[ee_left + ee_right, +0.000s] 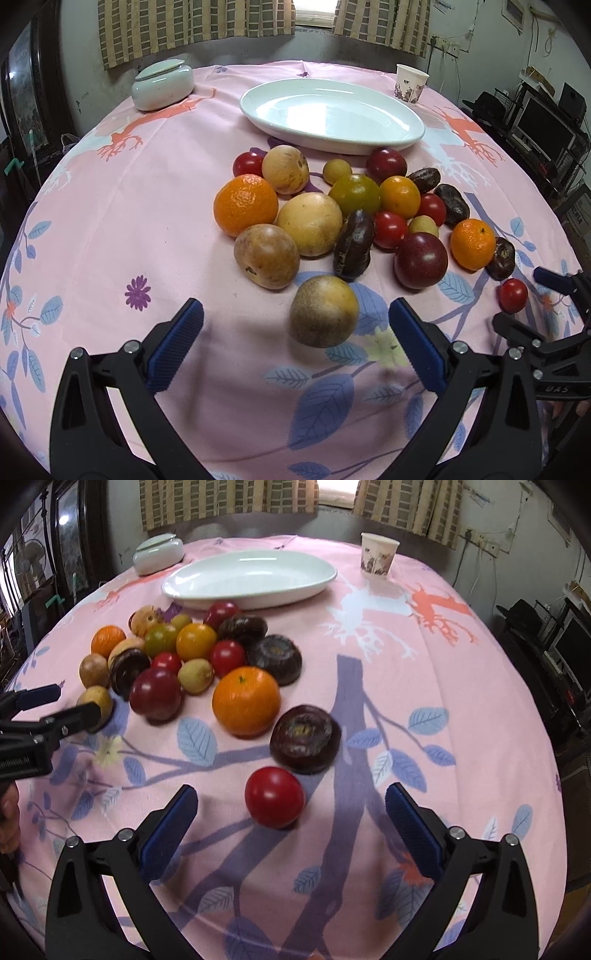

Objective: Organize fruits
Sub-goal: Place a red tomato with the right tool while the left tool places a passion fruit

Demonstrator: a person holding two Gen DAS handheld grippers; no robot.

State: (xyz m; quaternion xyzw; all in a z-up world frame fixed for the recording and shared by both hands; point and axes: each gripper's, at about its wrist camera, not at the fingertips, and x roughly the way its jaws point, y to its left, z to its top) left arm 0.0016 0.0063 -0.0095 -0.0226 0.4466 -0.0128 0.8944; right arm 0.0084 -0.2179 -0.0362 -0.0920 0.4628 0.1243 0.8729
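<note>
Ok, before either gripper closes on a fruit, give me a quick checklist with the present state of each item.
1. Left gripper jaws wide apart: ok.
2. Speckled yellow-brown round fruit lies between its blue pads, untouched: ok.
3. Right gripper open, nothing pressed by the pads: ok.
4. Small red round tomato sits between its fingers, apart from the dark purple-brown ridged fruit beyond it: ok.
5. White oval ceramic dish holds nothing yet, room for fruit: ok.
6. Whether the two grippers would clear each other on the way to the dish: cannot tell.
</note>
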